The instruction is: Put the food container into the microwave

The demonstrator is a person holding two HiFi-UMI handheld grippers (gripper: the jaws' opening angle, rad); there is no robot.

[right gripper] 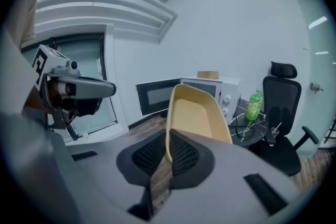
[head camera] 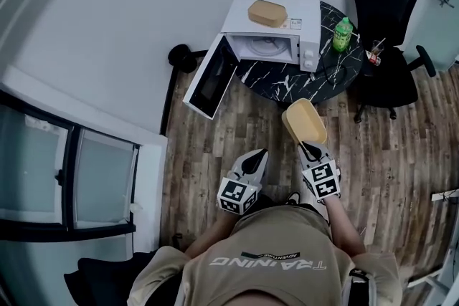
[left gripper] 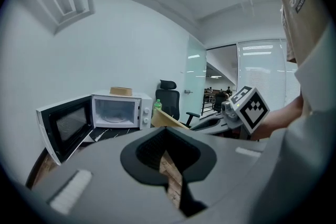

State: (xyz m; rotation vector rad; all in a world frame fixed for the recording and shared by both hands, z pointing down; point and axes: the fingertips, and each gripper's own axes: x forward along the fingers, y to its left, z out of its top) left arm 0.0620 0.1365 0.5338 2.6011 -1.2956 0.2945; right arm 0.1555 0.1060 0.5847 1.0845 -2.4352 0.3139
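**Operator:** Where was the food container, and what had hold of it?

**Observer:** Your right tool [right gripper: 169,152] had it. The jaws were clamped on the near rim of the tan food container [head camera: 304,121], which stuck out ahead of the tool. It was tipped on its side with the hollow facing left. It hung in the air over the wood floor [head camera: 215,154], short of the table [head camera: 337,75] and well apart from the microwave [head camera: 276,39].

**Operator:** Why pinch it by the rim?

**Observer:** My guess is reach. With only the edge held, the body of the container led, so it could enter the cavity before the tool did. The microwave door [head camera: 211,75] stood swung wide to the left and the cavity looked empty, so nothing blocked the way in. You would have had to level the container before setting it down.

**Operator:** And my left side?

**Observer:** Your left tool [left gripper: 167,139] carried nothing. Its jaws were drawn together, with just a sliver of floor showing between them. You held it just beside the right tool, pointing the same way, and I'd say that kept it out of the carrying path.

**Operator:** How were my arms?

**Observer:** Both were tucked close in front of your waist. Your right forearm ran forward along your side, and the tools aimed toward the table. A tan lid-like piece [head camera: 267,13] lay on top of the microwave, untouched.
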